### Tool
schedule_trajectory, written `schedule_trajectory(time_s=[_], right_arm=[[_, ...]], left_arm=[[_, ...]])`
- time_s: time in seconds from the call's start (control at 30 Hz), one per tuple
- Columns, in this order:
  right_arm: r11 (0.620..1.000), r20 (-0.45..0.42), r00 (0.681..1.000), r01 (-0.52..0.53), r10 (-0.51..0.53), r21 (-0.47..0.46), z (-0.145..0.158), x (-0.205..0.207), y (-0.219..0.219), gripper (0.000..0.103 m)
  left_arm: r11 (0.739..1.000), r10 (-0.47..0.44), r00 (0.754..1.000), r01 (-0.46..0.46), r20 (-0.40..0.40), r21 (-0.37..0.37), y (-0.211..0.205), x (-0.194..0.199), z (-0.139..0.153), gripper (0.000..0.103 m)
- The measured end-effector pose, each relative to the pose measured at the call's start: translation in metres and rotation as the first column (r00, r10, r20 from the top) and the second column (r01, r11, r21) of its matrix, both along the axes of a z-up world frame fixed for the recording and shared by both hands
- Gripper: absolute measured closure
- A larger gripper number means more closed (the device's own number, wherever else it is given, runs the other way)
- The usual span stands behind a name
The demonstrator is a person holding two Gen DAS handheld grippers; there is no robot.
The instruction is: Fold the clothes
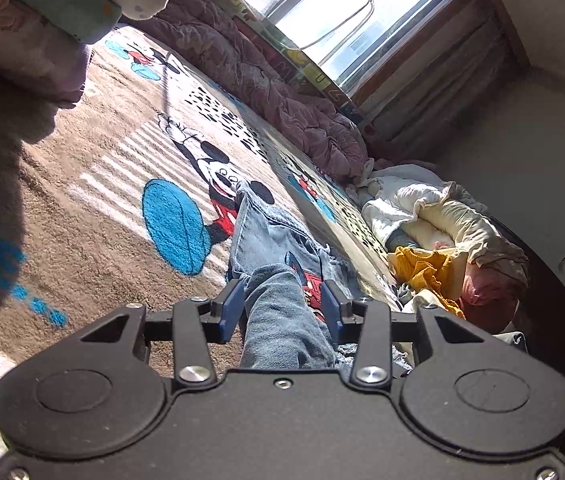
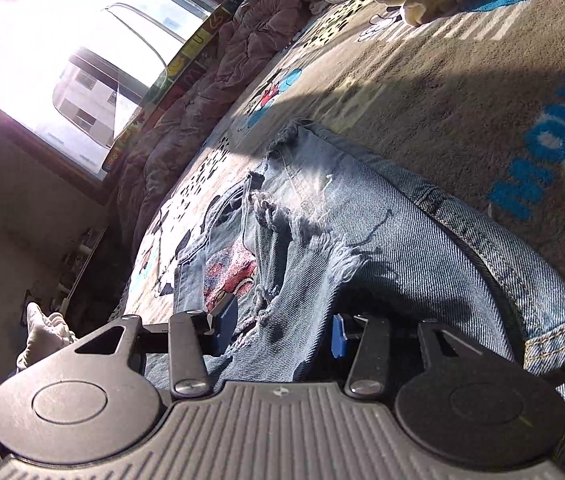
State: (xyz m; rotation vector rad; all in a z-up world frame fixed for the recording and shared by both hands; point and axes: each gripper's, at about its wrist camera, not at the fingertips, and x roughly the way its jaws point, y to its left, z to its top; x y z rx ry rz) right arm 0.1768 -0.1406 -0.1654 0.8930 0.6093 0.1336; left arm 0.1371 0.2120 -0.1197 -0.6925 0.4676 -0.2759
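Landmark: the ripped blue jeans (image 1: 278, 248), lying on a brown plush blanket (image 1: 94, 208) with cartoon-mouse print that covers the bed.

Left wrist view: left gripper (image 1: 280, 306) low over the near end of the jeans. A bunched fold of denim rises between its blue fingers (image 1: 231, 308). Cloth touches the left-hand finger; a narrow gap shows at the other, so whether the pads press the fold cannot be told. Fingers stand part-way apart.

Right wrist view: right gripper (image 2: 282, 326) at a frayed, torn part of the jeans (image 2: 362, 232). A thick ridge of denim fills the space between its fingers (image 2: 227, 322), which are partly covered by the cloth. Fingers apart by about the width of the ridge; a firm clamp cannot be confirmed.

Jeans: spread lengthwise away from both grippers, frayed holes showing the red and black blanket print below; a stitched seam and hem curl up at the right edge of the right wrist view.

Around the jeans:
- Beyond the far end, a rumpled mauve quilt (image 1: 282, 96) along the bed edge, under a bright window (image 1: 346, 12).
- To the right of the jeans in the left wrist view, a heap of clothes (image 1: 442, 236): cream, mustard-yellow, pink.
- Same heap at top of the right wrist view, well apart from the jeans.
- Upper left in the left wrist view, stacked folded bedding (image 1: 42, 12).
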Motion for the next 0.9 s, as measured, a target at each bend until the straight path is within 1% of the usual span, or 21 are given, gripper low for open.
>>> schedule_trajectory(time_s=[0.03, 0.1, 0.17, 0.2, 0.27, 0.33, 0.43, 0.57, 0.63, 0.77, 0.9], right_arm=[[1.0, 0.007, 1.0, -0.01, 0.01, -0.019, 0.002, 0.001, 0.002, 0.083], [0.998, 0.019, 0.999, -0.03, 0.031, -0.055, 0.005, 0.002, 0.007, 0.083], [0.997, 0.026, 0.999, -0.042, 0.044, -0.07, 0.004, 0.007, 0.009, 0.089], [0.996, 0.034, 0.998, -0.054, 0.056, -0.075, 0.005, 0.01, 0.009, 0.099], [0.993, 0.079, 0.993, -0.075, 0.083, -0.09, 0.017, 0.012, 0.007, 0.099], [0.989, 0.139, 0.984, -0.093, 0.109, -0.113, 0.034, 0.013, 0.004, 0.099], [0.982, 0.225, 0.963, -0.117, 0.149, -0.148, 0.06, 0.015, 0.0, 0.099], [0.973, 0.302, 0.935, -0.136, 0.188, -0.186, 0.093, 0.024, -0.012, 0.099], [0.969, 0.33, 0.921, -0.146, 0.207, -0.199, 0.108, 0.027, -0.019, 0.099], [0.966, 0.367, 0.904, -0.147, 0.219, -0.214, 0.128, 0.028, -0.035, 0.099], [0.962, 0.381, 0.898, -0.132, 0.219, -0.241, 0.134, 0.025, -0.054, 0.099]], left_arm=[[1.0, -0.003, 1.0, 0.003, -0.001, 0.0, -0.001, 0.001, 0.0, 0.063], [1.0, -0.015, 1.0, 0.015, -0.006, 0.008, -0.003, 0.002, 0.0, 0.063], [0.999, -0.027, 1.0, 0.027, -0.015, 0.028, -0.005, 0.003, 0.0, 0.063], [0.999, -0.029, 0.999, 0.03, -0.023, 0.045, -0.007, 0.003, 0.0, 0.063], [0.997, -0.032, 0.999, 0.035, -0.036, 0.075, -0.009, 0.003, -0.001, 0.063], [0.995, -0.042, 0.998, 0.046, -0.046, 0.083, -0.01, 0.004, -0.003, 0.063], [0.993, -0.059, 0.996, 0.065, -0.062, 0.097, -0.013, 0.005, -0.005, 0.063], [0.989, -0.09, 0.994, 0.097, -0.066, 0.113, -0.02, 0.006, -0.005, 0.063], [0.987, -0.103, 0.992, 0.11, -0.067, 0.118, -0.024, 0.006, -0.005, 0.063], [0.983, -0.128, 0.989, 0.137, -0.075, 0.123, -0.03, 0.008, -0.006, 0.063], [0.972, -0.171, 0.983, 0.179, -0.069, 0.149, -0.039, 0.008, -0.004, 0.063]])
